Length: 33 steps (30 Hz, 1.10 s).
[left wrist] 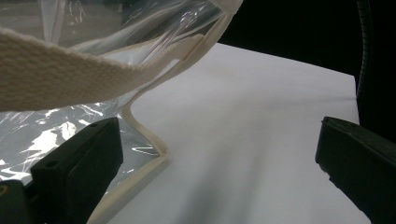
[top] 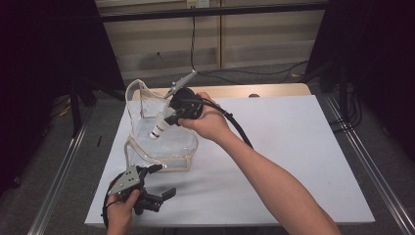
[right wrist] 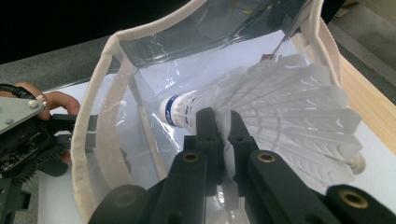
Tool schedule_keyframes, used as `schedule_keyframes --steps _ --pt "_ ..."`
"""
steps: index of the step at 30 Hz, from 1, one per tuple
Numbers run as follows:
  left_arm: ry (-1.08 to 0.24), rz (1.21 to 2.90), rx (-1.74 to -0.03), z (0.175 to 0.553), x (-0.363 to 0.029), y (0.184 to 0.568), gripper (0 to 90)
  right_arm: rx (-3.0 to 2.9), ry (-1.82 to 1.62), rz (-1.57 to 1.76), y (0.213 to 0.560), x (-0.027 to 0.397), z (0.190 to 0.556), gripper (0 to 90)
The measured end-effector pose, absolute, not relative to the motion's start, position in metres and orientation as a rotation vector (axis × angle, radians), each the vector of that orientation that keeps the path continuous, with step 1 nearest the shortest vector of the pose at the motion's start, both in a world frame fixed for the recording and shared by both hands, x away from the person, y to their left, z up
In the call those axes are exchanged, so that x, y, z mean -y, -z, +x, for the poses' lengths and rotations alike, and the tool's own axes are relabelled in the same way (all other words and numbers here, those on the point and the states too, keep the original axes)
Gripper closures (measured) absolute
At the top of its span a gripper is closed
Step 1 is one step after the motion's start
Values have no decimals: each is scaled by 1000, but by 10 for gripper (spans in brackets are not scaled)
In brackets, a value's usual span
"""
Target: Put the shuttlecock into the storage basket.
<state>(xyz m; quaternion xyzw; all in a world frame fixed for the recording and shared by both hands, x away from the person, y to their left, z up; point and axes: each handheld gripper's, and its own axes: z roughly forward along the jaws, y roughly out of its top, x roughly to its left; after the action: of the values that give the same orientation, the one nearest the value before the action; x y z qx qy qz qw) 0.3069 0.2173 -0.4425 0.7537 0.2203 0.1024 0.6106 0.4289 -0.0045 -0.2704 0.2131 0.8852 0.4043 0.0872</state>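
Our right gripper (right wrist: 223, 122) pinches the shuttlecock (right wrist: 280, 107) inside the clear bag's (top: 147, 147) rim; our left gripper (top: 155, 182) gapes by its edge.

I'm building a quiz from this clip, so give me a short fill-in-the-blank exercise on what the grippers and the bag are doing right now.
1. The right gripper is shut on a white ____.
2. The clear bag has a ____-coloured fabric trim.
3. The left gripper has its jaws ____, with nothing between them.
4. The bag stands on a ____ table.

Missing words: shuttlecock; cream; open; white
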Motion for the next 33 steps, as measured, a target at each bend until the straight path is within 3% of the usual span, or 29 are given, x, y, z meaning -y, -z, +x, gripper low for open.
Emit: schedule_keyframes --steps 33 --pt "-235 1744 -506 307 -216 443 8 -2651 -1187 592 270 -9 425 889"
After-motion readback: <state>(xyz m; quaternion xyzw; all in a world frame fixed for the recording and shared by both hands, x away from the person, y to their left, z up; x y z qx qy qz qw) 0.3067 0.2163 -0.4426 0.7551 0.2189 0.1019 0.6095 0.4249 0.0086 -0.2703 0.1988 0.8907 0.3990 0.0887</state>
